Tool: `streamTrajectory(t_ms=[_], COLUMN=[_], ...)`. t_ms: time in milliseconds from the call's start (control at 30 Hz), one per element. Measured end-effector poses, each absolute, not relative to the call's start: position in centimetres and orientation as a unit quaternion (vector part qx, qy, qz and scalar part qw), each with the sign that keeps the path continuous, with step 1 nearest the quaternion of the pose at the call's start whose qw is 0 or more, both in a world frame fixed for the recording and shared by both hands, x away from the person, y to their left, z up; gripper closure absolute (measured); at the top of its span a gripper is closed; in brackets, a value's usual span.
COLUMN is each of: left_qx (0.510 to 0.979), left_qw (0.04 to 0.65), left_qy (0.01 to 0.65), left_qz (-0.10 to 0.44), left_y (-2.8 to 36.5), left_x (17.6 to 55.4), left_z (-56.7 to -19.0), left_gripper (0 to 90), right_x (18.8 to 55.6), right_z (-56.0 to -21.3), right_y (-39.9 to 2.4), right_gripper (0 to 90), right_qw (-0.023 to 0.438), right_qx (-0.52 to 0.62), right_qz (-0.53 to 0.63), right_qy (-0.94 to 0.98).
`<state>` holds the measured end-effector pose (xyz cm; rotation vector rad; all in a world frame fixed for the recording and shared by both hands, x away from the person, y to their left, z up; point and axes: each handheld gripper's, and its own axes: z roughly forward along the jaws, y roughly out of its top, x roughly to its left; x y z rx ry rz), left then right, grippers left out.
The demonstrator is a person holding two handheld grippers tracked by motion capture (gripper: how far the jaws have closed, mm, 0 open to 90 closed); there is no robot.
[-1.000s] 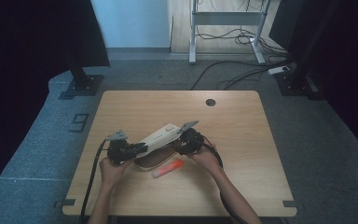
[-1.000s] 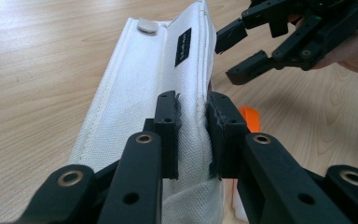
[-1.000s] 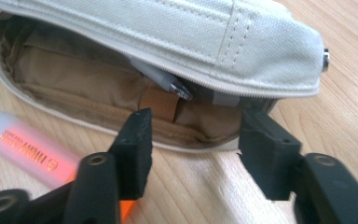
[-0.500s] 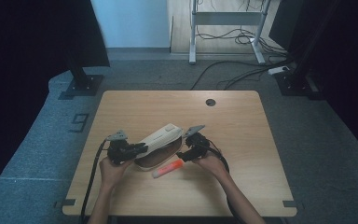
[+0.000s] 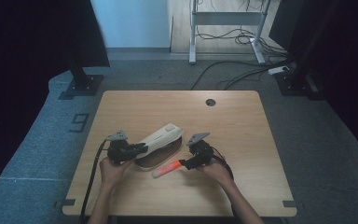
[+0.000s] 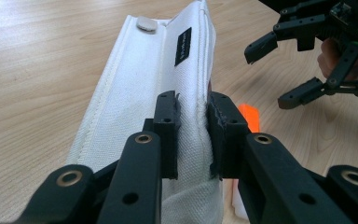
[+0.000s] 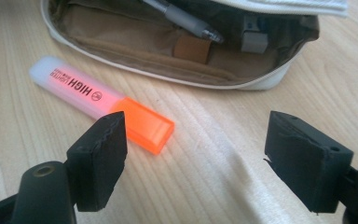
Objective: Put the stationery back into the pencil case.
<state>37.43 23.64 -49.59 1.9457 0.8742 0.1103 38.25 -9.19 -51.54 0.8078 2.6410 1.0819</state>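
The left gripper (image 6: pixel 193 135) clamps the raised flap of one white pencil case (image 6: pixel 144 93), lying open on the table (image 5: pixel 242 116). The right gripper (image 7: pixel 196 154), jaws just spread wide and holding nothing, hovers beside one orange highlighter (image 7: pixel 100 100) lying just before the case's mouth.

highlighter (image 7: pixel 100 100): "HIGH LIGHTER" | floor mat (image 5: pixel 56 140): "9" | pouch label (image 6: pixel 183 45): unreadable

Wood table (image 5: pixel 242 121) w/ cable hole (image 5: pixel 210 102); grey carpet (image 5: pixel 307 130), desk frame (image 5: pixel 226 28) & cables (image 5: pixel 223 74) behind
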Motion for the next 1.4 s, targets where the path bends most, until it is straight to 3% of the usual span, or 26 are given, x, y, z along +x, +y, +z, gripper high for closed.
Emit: streamTrajectory(t_ms=[800,1400], left_qx=[0.799,0.798], left_qw=[0.481,0.483], left_qy=[0.358,0.358], left_qz=[0.045,0.041], left_y=[23.6,23.6], left_x=[37.4,37.5], left_z=[-49.6,-49.7], left_gripper=[74.4,74.1], right_x=[37.6,37.1], right_z=[-53.3,-53.6], right_y=[-5.7,-4.0], right_gripper=[23.4,42.7], right_qw=[0.063,0.055], right_qx=[0.223,0.172], right_qz=[0.354,0.339], right_qy=[0.906,0.924])
